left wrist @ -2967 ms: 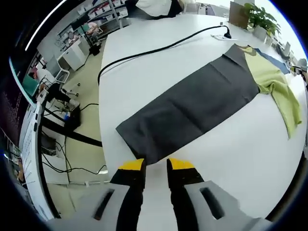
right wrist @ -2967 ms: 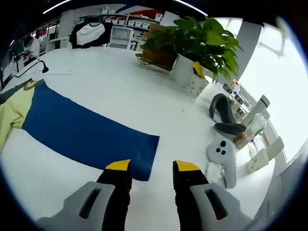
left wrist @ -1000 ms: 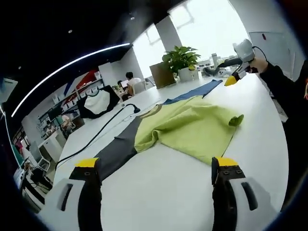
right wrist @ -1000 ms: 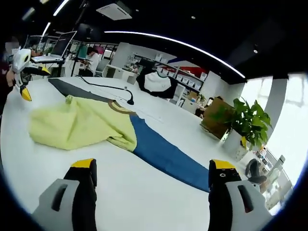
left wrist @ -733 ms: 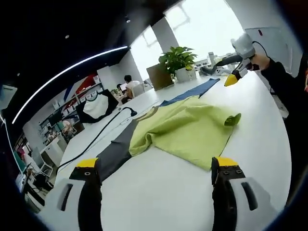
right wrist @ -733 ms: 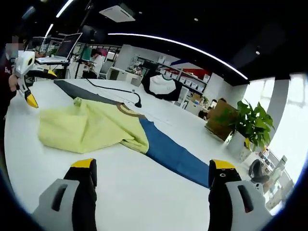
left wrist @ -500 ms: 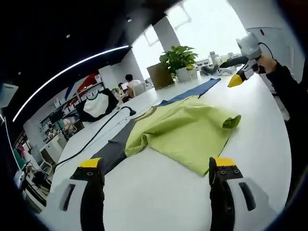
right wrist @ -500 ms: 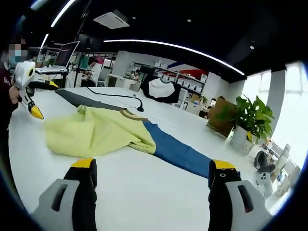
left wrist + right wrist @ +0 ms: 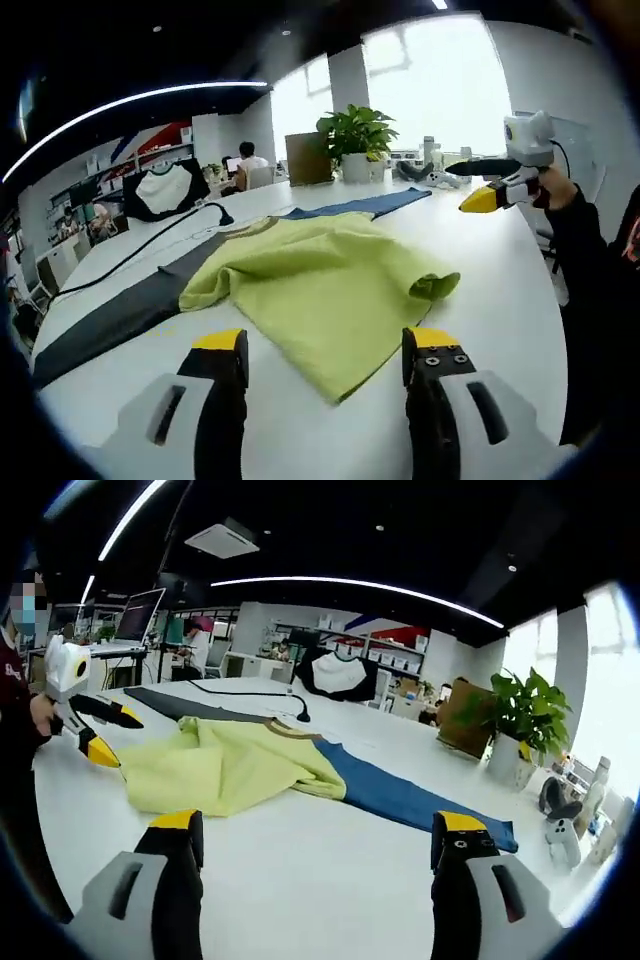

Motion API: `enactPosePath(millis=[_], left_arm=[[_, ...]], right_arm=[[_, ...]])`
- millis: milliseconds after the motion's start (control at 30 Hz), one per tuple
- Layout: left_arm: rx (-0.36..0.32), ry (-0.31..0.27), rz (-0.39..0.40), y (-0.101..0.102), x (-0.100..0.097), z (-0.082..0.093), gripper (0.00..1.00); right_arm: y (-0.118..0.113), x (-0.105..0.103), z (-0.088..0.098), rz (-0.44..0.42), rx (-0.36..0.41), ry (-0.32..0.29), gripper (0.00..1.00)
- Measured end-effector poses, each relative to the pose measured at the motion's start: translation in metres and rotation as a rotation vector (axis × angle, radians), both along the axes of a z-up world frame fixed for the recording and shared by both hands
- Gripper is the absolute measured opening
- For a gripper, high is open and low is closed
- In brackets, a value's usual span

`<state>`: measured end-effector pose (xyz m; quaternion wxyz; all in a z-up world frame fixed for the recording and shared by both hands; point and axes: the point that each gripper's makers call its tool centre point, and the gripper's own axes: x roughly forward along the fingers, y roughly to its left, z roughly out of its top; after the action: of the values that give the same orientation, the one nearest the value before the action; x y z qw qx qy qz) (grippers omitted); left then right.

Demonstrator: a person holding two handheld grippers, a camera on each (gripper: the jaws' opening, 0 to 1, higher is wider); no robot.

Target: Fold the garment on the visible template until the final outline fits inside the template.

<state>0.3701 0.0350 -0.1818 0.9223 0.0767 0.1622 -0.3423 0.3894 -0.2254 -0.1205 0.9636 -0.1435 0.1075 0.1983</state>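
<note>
Both tongs, left (image 9: 323, 345) and right (image 9: 315, 835), gape unladen above the table (image 9: 300, 860), with the yellow-green garment (image 9: 320, 285) ahead.

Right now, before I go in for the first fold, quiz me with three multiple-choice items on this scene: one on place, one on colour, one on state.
1. What does the yellow-green garment lie on?
A. dark grey and blue template strips on the white table
B. a chair
C. the floor

2. What colour is the template strip that runs toward the potted plant?
A. red
B. blue
C. white

3. How do both grippers stand?
A. shut on the garment
B. shut on nothing
C. open, holding nothing

Answers: 1 A, it overlaps both strips on the table. 2 B, it shows blue in both views. 3 C, the left gripper and the right gripper have their jaws wide apart, with nothing between them.
</note>
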Motion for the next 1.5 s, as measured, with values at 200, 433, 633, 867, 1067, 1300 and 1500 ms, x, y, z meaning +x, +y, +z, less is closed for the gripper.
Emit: enactPosePath(millis=[200,433,633,867,1067,1300,1500], left_arm=[[0.002,0.013,-0.018,-0.010,0.002,-0.006,0.56],[-0.022,0.039,-0.034,-0.021,0.005,-0.012,0.56],[-0.023,0.028,-0.040,-0.027,0.008,-0.013,0.44],[-0.030,0.030,0.007,-0.025,0.014,-0.015,0.07],[-0.081,0.060,0.026,-0.022,0.014,-0.014,0.04],[-0.161,0.050,0.044,-0.023,0.008,0.006,0.04],[-0.160,-0.009,0.056,-0.021,0.007,0.031,0.05]], right_arm=[[-0.006,-0.003,0.003,-0.008,0.008,-0.012,0.99],[-0.013,-0.003,0.004,-0.029,0.020,-0.014,0.98],[-0.015,-0.001,0.001,-0.026,0.023,-0.002,0.98],[-0.013,-0.002,0.001,-0.018,0.020,-0.005,0.98],[-0.002,-0.005,0.002,0.008,0.002,-0.017,0.98],[0.012,-0.004,-0.005,0.044,-0.014,-0.005,0.98],[0.022,-0.002,-0.020,0.069,-0.015,0.036,0.98]])
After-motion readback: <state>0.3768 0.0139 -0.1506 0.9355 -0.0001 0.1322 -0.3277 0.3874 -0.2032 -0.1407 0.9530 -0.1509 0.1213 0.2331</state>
